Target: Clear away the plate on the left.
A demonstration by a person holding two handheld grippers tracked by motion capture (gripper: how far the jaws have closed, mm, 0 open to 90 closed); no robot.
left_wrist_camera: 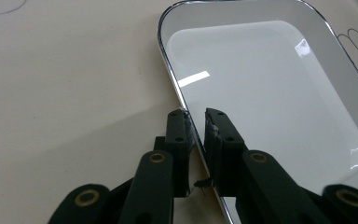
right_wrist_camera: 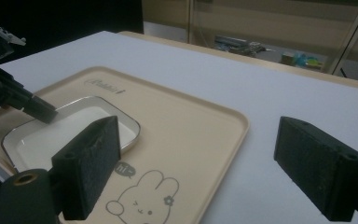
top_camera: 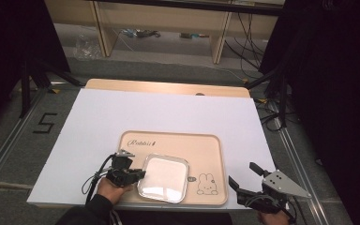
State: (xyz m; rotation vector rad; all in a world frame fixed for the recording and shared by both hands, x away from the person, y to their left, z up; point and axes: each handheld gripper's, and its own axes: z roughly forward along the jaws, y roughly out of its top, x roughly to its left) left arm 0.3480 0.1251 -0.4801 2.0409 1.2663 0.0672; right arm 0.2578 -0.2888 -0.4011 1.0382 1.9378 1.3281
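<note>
Left gripper (left_wrist_camera: 196,122) is pinching the near-left rim of the shiny metal dish (top_camera: 164,178), which sits inside the beige rabbit tray (top_camera: 213,140) on the white table (top_camera: 98,117), while the right gripper (top_camera: 243,174) hovers spread wide, off the tray's right edge.

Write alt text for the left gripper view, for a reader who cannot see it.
The left gripper has its two black jaws closed on the near rim of a shiny metal dish, one jaw outside the rim and one inside. The dish is empty and lies on a beige tray.
</note>
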